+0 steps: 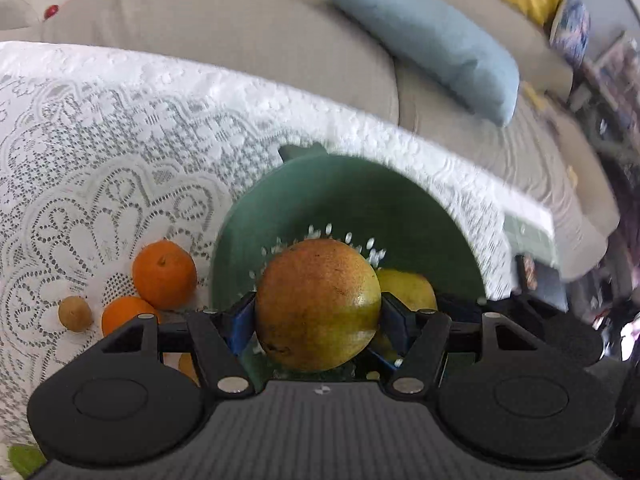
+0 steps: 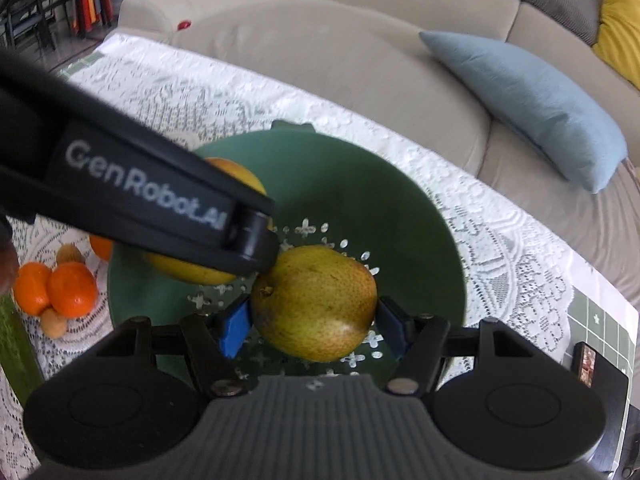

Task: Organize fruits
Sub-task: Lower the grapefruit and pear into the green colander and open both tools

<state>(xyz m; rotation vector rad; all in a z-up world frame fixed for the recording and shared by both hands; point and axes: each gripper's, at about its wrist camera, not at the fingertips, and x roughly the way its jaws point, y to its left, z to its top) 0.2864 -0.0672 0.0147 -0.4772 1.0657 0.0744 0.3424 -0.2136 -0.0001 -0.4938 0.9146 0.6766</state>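
Pear [image 2: 316,304] clamped btwn right hand-held gripper [image 2: 316,324] pads, reddish pear [image 1: 318,306] likewise in left hand-held gripper [image 1: 318,320], both over green colander [image 2: 360,184].

Green colander [image 2: 360,200]; white lace tablecloth [image 1: 100,140]; orange mandarins [image 1: 164,274]; blue cushion [image 2: 528,104].

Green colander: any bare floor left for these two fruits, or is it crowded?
The green colander is bare across its far and right inner wall. Its middle sits under both held fruits: the left gripper grips one, the right gripper a pear. The lace cloth beside the oranges is crowded.
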